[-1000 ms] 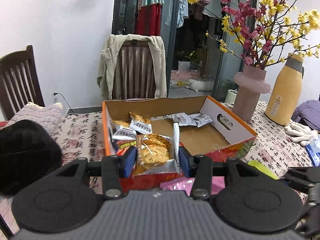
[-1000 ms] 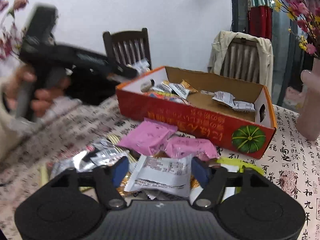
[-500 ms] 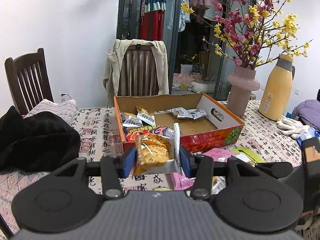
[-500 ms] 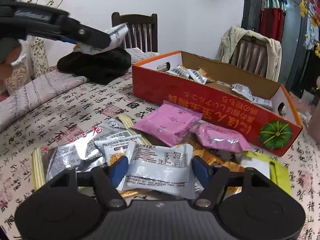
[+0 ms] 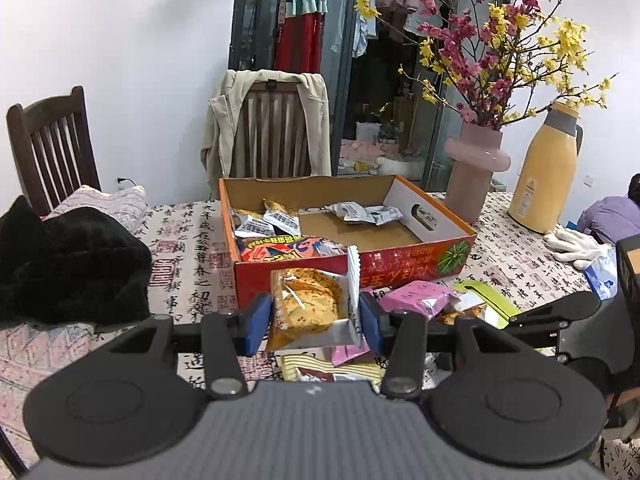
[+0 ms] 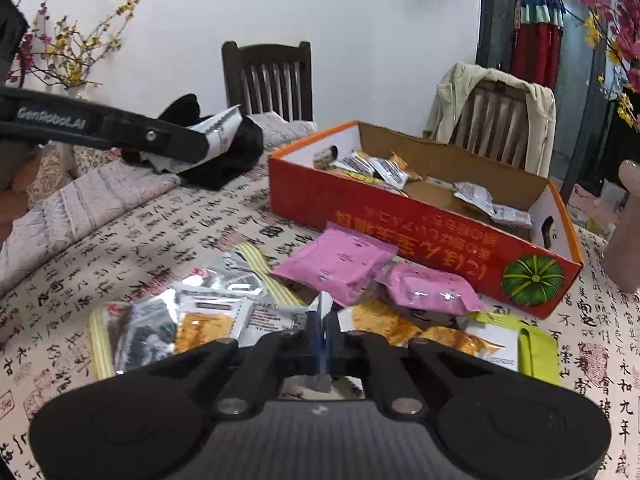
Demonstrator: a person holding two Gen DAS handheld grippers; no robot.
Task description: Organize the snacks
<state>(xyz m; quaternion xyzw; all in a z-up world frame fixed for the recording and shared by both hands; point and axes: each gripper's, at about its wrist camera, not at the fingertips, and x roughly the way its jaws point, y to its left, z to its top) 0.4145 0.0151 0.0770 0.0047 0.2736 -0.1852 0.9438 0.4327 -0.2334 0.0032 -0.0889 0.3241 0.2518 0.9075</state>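
Note:
My left gripper (image 5: 316, 320) is shut on a clear cracker packet (image 5: 306, 304), held in the air in front of the orange cardboard box (image 5: 400, 264). The box holds several snack packets (image 5: 264, 226). In the right wrist view the box (image 6: 400, 220) stands behind a pile of loose snacks with two pink packets (image 6: 340, 260) on the table. My right gripper (image 6: 323, 332) is shut on the thin edge of a silver-white packet (image 6: 322, 312) over that pile. The left gripper also shows in the right wrist view (image 6: 200, 142) at upper left, with its packet.
A black garment (image 5: 68, 264) lies at the table's left. A pink vase (image 5: 472, 176) with flowers and a yellow thermos (image 5: 548, 168) stand to the right of the box. White gloves (image 5: 572, 244) lie at the far right. Wooden chairs (image 5: 276, 128) stand behind the table.
My left gripper has pulled back from the box with the cracker packet. My right gripper has closed from wide open onto the silver-white packet's edge.

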